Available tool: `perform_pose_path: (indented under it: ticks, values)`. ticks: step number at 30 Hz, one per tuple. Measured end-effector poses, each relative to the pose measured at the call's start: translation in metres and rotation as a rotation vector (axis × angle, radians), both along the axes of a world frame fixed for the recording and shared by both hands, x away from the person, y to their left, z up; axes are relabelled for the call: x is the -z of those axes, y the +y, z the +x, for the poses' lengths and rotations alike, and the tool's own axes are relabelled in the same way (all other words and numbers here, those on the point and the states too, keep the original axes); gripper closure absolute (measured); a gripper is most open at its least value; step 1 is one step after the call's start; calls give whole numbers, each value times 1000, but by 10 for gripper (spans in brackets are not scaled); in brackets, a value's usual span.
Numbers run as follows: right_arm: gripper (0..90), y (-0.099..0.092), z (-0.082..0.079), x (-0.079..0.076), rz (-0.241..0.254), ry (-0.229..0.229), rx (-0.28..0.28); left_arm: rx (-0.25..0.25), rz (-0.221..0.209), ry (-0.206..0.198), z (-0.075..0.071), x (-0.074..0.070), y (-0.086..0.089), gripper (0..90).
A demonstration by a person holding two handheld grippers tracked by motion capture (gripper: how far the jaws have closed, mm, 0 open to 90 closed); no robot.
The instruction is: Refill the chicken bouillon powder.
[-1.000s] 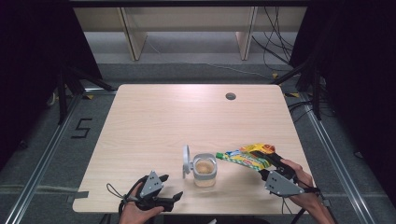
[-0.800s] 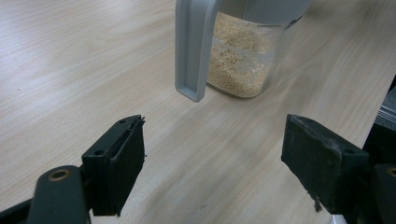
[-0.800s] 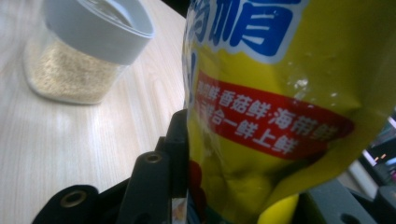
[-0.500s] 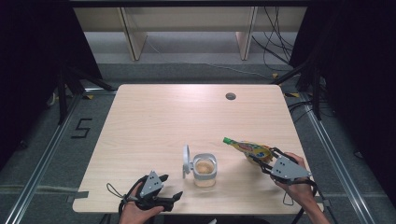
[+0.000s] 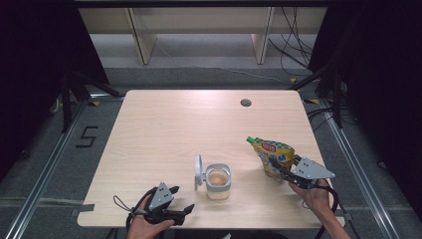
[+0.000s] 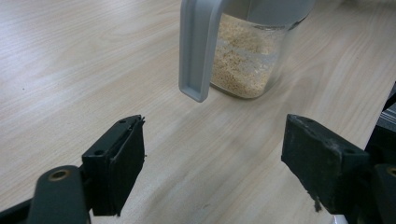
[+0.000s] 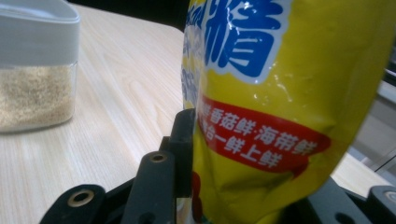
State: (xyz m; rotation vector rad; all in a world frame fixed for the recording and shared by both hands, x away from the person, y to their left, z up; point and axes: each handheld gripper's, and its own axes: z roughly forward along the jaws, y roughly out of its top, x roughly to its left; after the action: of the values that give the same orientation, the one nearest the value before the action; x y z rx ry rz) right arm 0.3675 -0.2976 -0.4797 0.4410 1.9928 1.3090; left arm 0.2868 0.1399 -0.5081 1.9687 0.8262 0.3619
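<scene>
Since the earlier frames the yellow pouch (image 5: 274,155) has swung from a tilt over the jar (image 5: 218,181) to upright on the bench (image 5: 164,129), off to the jar's right and apart from it, and the right tool's (image 5: 281,172) jaws have just been closing with the pouch between them.

From the high view, one pouch and one jar are on the bench. The jar's grey lid (image 5: 198,172) stands flipped open at its left side, and pale granules fill the lower part. The left tool (image 5: 183,199) rests near the bench's front edge, short of the jar, jaws spread wide and empty.

In the left gripper view, the open lid hangs just ahead of the wide-set pads (image 6: 127,163), with nothing between them.

In the right gripper view, the pouch's lower body is squeezed between the jaws, and the film creases there. It looks soft, slick and light, likely to buckle if pinched hard; the lower body, where it is fullest, seems the safest hold. Whether the green spout (image 5: 250,140) is capped is hard to tell.
</scene>
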Motion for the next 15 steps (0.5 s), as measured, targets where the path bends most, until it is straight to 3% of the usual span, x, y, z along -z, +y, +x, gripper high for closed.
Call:
perform_pose_path:
  ticks: [2,3,5,6,7,8,10,12,13,15]
  values:
    - [686,-1,-1,0,8,27,4,6,23,-4,0,-1,2,207]
    - [686,-2,0,0,24,9,21,10,34,-9,1,-2,3,207]
    - [685,-4,0,1,41,18,32,8,34,-8,1,-1,3,207]
    - [684,-5,-2,0,38,49,30,10,35,-7,1,-1,3,207]
    - [683,-6,-1,-1,37,30,39,0,10,-3,0,0,1,207]
    - [681,-8,-3,0,54,54,55,1,21,-7,0,-1,1,207]
    - [679,-9,-5,1,74,54,72,19,33,-22,1,-1,2,207]
    - [675,-13,-5,0,79,75,76,-3,14,-1,0,0,1,206]
    - [669,-15,-5,-1,72,90,81,-1,27,-6,1,0,2,206]
    - [664,-15,-6,0,84,86,102,-8,17,-5,1,0,2,206]
